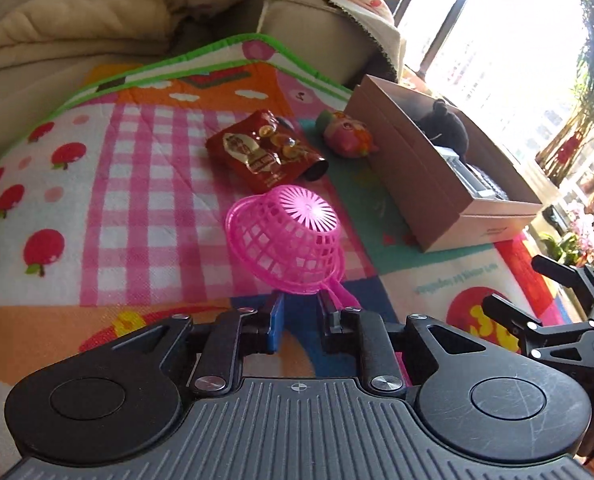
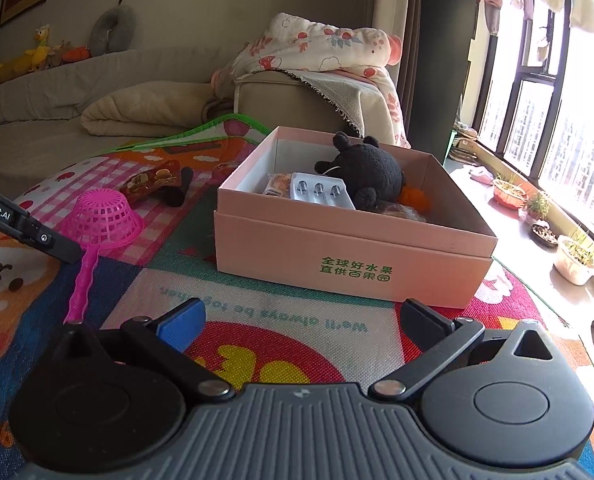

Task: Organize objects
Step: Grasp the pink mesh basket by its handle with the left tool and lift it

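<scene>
I count a black plush toy point(image 2: 371, 174) and blister pack point(image 2: 322, 191) already in the pink box point(image 2: 349, 258), while my left gripper point(image 1: 301, 308) is clamped on the pink strainer's point(image 1: 287, 236) handle, my right gripper point(image 2: 301, 318) gapes empty, and the red snack bag point(image 1: 263, 150) waits on the mat point(image 1: 145, 184).

We note the left gripper point(image 1: 301, 312) pitched steeply downward, its jaws drawn nearly together. The right gripper point(image 2: 301, 320) sits at a shallower downward tilt, its blue-padded finger point(image 2: 181, 322) and black finger point(image 2: 425, 320) spread wide with nothing between them.
</scene>
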The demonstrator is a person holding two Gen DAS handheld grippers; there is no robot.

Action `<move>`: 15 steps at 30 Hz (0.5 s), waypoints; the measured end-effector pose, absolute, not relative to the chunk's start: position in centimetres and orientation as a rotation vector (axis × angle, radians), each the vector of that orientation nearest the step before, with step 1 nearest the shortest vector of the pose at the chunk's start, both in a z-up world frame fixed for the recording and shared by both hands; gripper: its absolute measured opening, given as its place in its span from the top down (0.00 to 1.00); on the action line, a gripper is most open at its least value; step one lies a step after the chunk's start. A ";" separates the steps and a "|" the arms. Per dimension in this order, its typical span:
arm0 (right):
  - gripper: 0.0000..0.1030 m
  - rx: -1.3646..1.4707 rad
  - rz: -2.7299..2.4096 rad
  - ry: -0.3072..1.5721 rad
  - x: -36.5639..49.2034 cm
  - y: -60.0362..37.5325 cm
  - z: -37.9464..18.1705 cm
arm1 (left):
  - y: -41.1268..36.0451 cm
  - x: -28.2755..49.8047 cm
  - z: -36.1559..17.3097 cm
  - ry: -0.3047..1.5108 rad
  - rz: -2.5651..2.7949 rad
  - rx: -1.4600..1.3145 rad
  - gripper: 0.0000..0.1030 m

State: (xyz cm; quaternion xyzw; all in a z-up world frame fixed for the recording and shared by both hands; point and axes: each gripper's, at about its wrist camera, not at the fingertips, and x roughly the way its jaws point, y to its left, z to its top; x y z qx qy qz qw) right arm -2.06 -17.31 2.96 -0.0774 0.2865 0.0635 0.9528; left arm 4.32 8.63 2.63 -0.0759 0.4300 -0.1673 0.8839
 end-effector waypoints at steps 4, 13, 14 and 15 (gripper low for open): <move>0.00 -0.199 0.147 0.582 -2.3 -16.6 2.8 | 8.5 3.8 2.9 0.881 -0.327 -0.123 0.80; 0.00 -0.176 0.149 0.603 -1.9 -17.1 2.6 | 5.9 2.6 2.5 0.840 -0.254 -0.234 0.80; 0.00 -0.175 0.147 0.601 -1.9 -17.1 2.6 | 5.4 2.8 2.3 0.835 -0.233 -0.222 0.79; 0.00 -0.174 0.146 0.601 -1.9 -17.1 2.6 | 5.0 2.9 2.3 0.824 -0.216 -0.220 0.79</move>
